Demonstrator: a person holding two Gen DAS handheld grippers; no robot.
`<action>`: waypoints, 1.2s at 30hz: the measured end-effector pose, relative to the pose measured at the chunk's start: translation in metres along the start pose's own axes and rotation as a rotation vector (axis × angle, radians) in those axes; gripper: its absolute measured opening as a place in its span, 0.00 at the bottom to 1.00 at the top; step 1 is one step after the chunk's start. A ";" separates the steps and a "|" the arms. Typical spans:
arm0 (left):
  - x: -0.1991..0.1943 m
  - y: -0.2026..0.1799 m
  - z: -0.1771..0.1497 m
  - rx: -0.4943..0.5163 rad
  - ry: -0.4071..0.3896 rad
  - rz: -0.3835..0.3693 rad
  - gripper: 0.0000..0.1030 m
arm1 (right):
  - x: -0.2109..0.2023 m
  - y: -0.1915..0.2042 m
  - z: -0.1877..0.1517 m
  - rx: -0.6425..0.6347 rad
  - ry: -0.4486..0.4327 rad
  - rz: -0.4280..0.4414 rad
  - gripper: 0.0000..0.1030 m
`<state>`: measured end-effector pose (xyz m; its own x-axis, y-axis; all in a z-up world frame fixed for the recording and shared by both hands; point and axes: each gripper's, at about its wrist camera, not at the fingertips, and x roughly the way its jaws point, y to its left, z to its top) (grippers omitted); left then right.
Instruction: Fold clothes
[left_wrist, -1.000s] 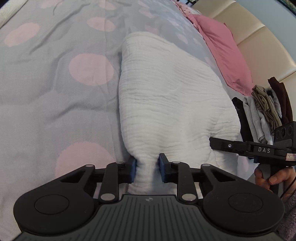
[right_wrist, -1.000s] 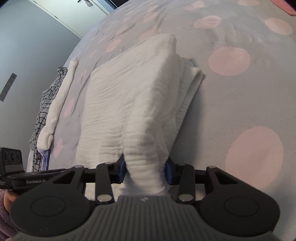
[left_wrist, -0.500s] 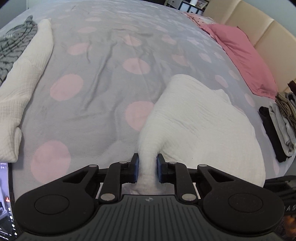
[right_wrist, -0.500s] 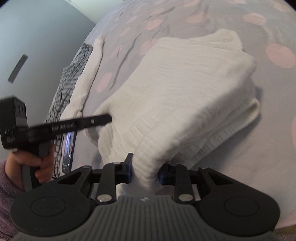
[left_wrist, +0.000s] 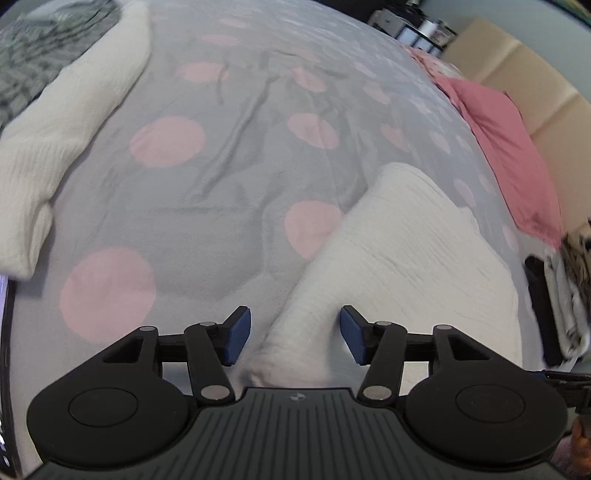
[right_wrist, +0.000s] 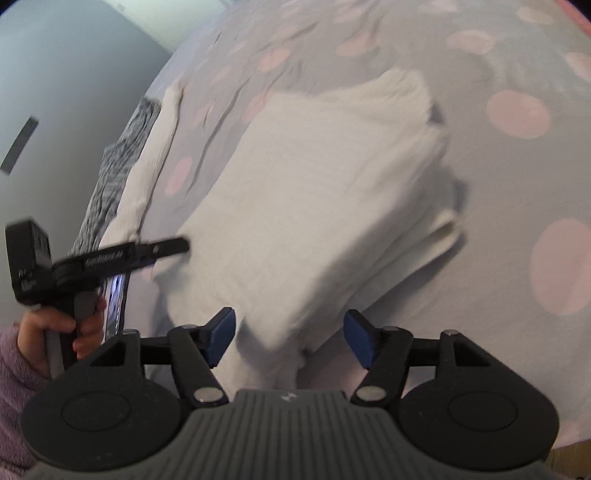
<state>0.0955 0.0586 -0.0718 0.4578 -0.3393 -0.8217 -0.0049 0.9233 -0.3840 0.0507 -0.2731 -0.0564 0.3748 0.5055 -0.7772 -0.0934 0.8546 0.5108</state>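
Left wrist view: the left gripper (left_wrist: 291, 338) is hovering with jaws spread, a corner of the folded white garment (left_wrist: 413, 273) lying between them on the dotted bedspread (left_wrist: 207, 192). Right wrist view: the right gripper (right_wrist: 290, 338) is likewise standing spread around another corner.

Bedroom, bed w/ grey cover and pink dots.

The bed (left_wrist: 229, 192) fills most of both views; its cover is creased near the middle. A beige padded headboard (left_wrist: 546, 99) stands at the right side, w/ a pink pillow (left_wrist: 506, 147) in front of it. A plain grey-blue wall (right_wrist: 74, 62) is at the left. Light is soft, even.
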 end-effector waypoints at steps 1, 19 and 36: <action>-0.002 0.003 -0.001 -0.032 0.002 0.000 0.51 | -0.005 -0.004 0.003 0.008 -0.027 -0.015 0.70; -0.009 0.004 -0.064 -0.370 0.070 -0.125 0.56 | -0.002 -0.035 0.085 -0.173 -0.207 -0.103 0.81; 0.024 -0.008 -0.065 -0.423 0.108 -0.133 0.56 | 0.101 -0.025 0.157 -0.504 0.110 -0.086 0.97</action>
<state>0.0484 0.0317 -0.1164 0.3839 -0.4877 -0.7841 -0.3249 0.7235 -0.6091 0.2355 -0.2623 -0.0896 0.3043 0.4173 -0.8563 -0.5091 0.8310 0.2240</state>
